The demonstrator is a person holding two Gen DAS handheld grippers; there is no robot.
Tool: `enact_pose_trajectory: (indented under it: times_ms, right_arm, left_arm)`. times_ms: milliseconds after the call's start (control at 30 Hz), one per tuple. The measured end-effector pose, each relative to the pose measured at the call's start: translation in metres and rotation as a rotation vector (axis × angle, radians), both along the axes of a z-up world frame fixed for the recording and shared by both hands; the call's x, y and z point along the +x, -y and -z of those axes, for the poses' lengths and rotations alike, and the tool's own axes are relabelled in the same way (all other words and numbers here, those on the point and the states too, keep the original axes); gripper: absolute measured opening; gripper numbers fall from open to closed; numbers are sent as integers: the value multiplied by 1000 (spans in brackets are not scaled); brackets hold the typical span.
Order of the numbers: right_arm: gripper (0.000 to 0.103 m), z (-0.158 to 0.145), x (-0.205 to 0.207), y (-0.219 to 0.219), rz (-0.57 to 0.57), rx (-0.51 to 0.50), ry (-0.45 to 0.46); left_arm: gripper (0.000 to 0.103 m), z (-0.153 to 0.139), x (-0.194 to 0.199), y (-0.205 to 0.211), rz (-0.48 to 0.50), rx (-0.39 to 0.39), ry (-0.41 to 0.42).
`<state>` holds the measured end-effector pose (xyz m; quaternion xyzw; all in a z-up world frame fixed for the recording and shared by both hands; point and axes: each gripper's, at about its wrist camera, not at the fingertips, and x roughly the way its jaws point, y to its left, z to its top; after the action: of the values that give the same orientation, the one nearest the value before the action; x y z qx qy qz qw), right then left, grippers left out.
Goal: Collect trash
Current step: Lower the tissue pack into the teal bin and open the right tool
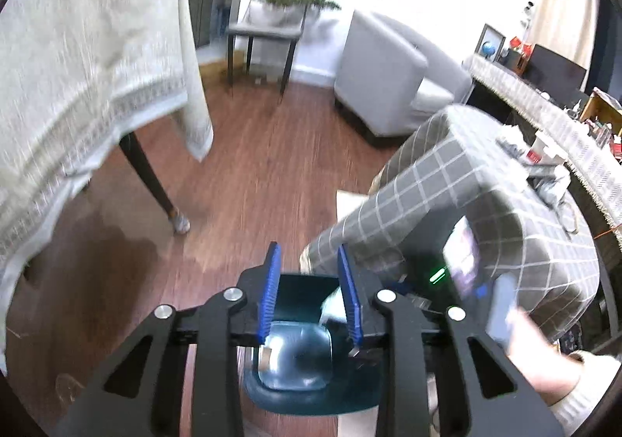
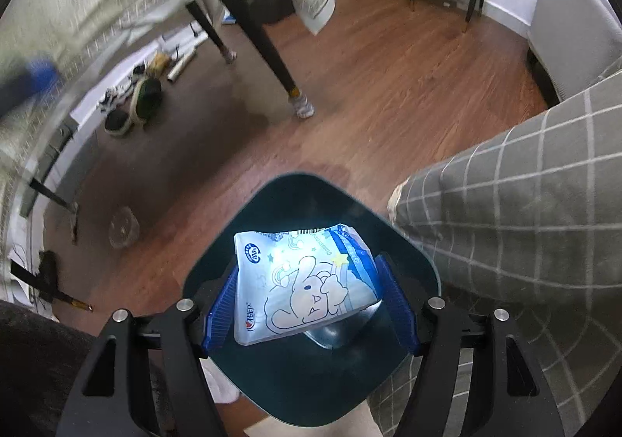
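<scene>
- Dark teal bin point(image 2: 311, 378) is seen on the wood floor beside a grey checked seat point(image 2: 525, 242).
- Tissue packet point(image 2: 307, 289) is clamped in the right gripper point(image 2: 311, 305), directly above the bin mouth.
- Left gripper point(image 1: 311, 301) is held narrow and empty over the bin point(image 1: 311, 394).

I am looking down past my left gripper point(image 1: 311, 293), whose blue ribbed fingers point(image 1: 269, 293) are standing a little apart with nothing between them. Below it a dark teal plastic bin point(image 1: 311, 394) is sitting on the reddish wooden floor point(image 1: 248, 165). Just right, a grey checked cushioned seat point(image 1: 458, 200) is showing, and my right gripper point(image 1: 466, 262) is appearing blurred over it.
</scene>
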<state>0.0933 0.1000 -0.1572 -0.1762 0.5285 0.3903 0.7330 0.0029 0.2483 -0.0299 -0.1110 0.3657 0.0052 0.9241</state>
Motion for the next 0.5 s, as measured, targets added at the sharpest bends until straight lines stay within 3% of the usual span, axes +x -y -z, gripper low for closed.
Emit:
enact_pose_trajectory:
  times_ms: [500]
  right_arm:
    - [72,60,-14,9,-33,-143,-51]
  left_arm:
    - [21,-59,-19,20,13,69,188]
